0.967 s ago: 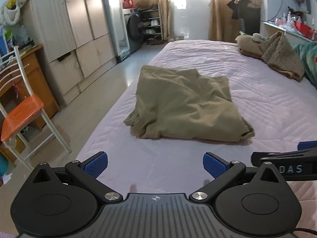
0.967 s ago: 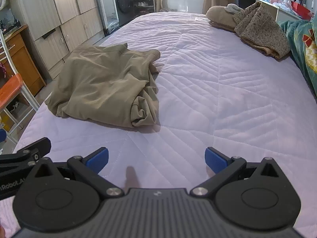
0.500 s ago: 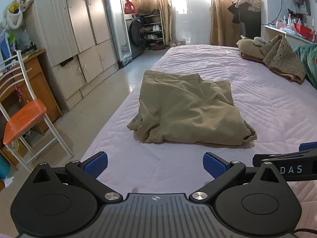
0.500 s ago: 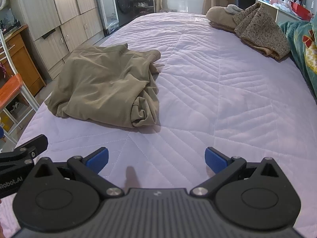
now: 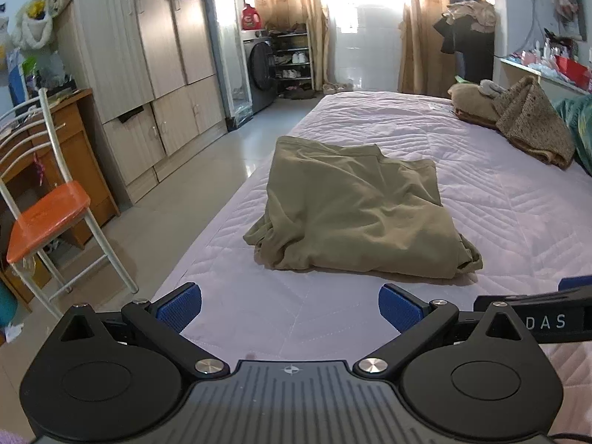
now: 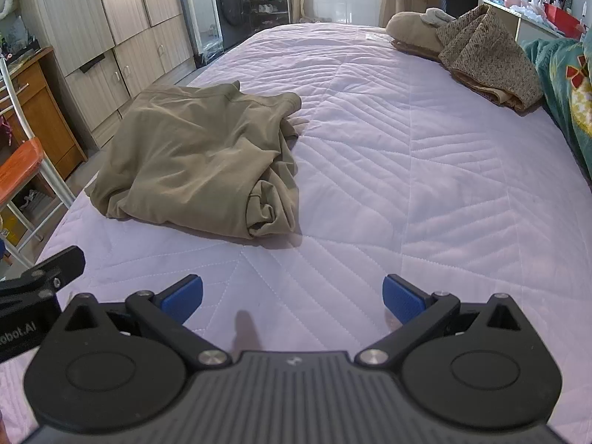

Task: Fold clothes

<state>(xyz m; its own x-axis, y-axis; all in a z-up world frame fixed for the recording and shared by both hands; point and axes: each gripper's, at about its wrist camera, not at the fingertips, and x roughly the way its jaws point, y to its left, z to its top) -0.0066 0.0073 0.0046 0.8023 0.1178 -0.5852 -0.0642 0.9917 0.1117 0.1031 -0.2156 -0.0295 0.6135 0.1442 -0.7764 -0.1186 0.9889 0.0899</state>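
Khaki trousers (image 5: pixel 355 214) lie loosely folded near the left edge of the lilac quilted bed (image 6: pixel 425 170), nothing between them and the grippers. A brown knitted heap (image 6: pixel 484 55) sits well apart at the far right; an orange chair (image 5: pixel 48 218) stands on the floor beside the bed. The bundle's long axis runs away toward the window. Left gripper (image 5: pixel 290 305) and right gripper (image 6: pixel 292 296) hover with blue pads wide apart, holding nothing.

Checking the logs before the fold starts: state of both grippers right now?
Left gripper: open, holding nothing, short of the crumpled olive-khaki fabric garment.
Right gripper: open, holding nothing, over the lilac quilted bed cover.
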